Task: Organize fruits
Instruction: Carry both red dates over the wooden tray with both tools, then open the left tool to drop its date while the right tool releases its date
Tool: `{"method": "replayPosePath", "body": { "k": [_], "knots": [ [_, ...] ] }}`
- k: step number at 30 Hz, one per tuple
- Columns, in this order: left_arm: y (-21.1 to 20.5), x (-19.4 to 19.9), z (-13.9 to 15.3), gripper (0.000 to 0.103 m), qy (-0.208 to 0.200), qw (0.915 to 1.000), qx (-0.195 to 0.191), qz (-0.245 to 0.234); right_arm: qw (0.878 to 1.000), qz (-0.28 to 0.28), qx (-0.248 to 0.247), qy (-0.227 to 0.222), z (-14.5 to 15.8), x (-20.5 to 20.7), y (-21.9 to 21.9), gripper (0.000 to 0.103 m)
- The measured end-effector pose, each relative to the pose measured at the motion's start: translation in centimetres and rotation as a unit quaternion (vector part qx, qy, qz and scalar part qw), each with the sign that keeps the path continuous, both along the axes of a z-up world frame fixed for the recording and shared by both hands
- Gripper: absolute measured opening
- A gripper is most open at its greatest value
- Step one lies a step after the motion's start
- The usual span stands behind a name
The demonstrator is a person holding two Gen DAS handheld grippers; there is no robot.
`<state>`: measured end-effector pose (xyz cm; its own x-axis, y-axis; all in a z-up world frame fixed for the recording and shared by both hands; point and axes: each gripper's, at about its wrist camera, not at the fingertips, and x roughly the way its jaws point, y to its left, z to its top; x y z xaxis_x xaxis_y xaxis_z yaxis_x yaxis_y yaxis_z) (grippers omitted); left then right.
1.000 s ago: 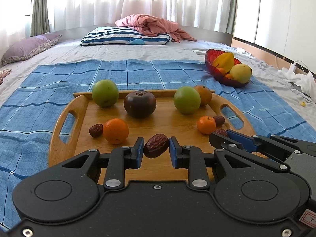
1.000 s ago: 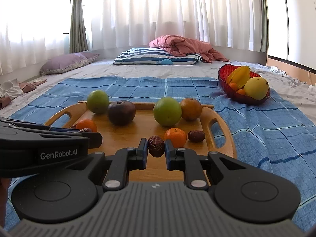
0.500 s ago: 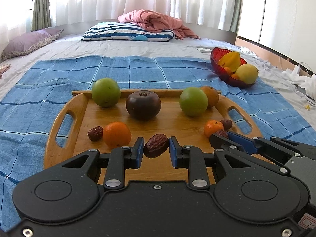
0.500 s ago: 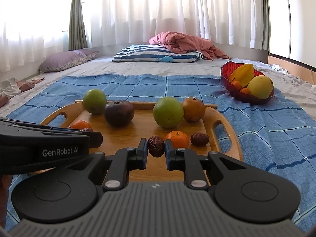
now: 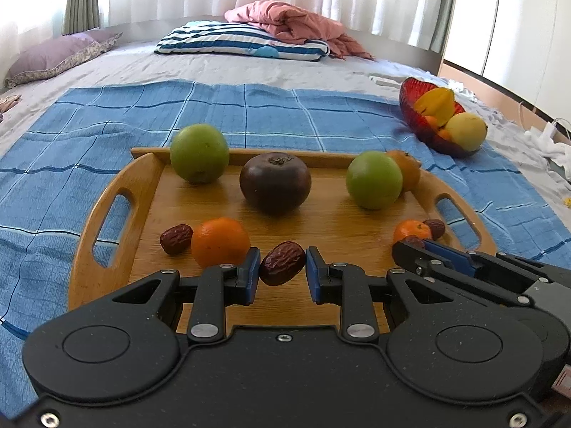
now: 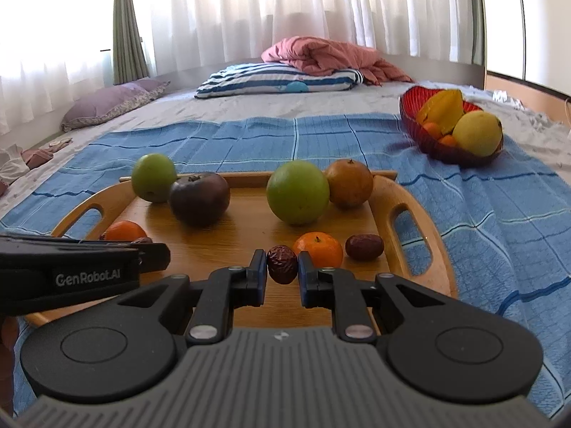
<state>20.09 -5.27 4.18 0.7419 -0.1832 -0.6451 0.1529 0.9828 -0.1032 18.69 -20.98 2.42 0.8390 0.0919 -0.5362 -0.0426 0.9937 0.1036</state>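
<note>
Currently each hand-held gripper clamps one date: left hand-held gripper (image 5: 279, 265), right hand-held gripper (image 6: 282, 265). Next: place both beside the date (image 6: 364, 246) at 3 o'clock on the tray (image 6: 410, 192).

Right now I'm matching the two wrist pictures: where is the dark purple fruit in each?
Left wrist view: the dark purple fruit sits mid-tray, centre of the picture, between the two green fruits.
Right wrist view: the dark purple fruit is left of centre, overlapping the left green fruit.
Shared landmark: the red fruit bowl, at upper right in both views.
</note>
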Motion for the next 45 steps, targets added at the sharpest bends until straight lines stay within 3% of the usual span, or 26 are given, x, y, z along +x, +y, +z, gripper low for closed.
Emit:
{"method": "replayPosePath", "body": {
  "k": [31, 37, 45],
  "knots": [
    [-0.9, 1.2, -1.9, 0.027, 0.007, 0.9995, 0.03, -0.001, 0.999, 0.024, -0.016, 0.023, -1.3, 0.9, 0.8, 0.023],
    [-0.9, 1.2, -2.0, 0.027, 0.006, 0.9995, 0.031, -0.002, 0.999, 0.023, -0.016, 0.023, -1.3, 0.9, 0.7, 0.029],
    [-1.1, 1.0, -1.8, 0.035, 0.005, 0.9995, 0.032, -0.008, 1.0, 0.022, -0.016, 0.016, -1.1, 0.6, 0.7, 0.031]
  ]
}}
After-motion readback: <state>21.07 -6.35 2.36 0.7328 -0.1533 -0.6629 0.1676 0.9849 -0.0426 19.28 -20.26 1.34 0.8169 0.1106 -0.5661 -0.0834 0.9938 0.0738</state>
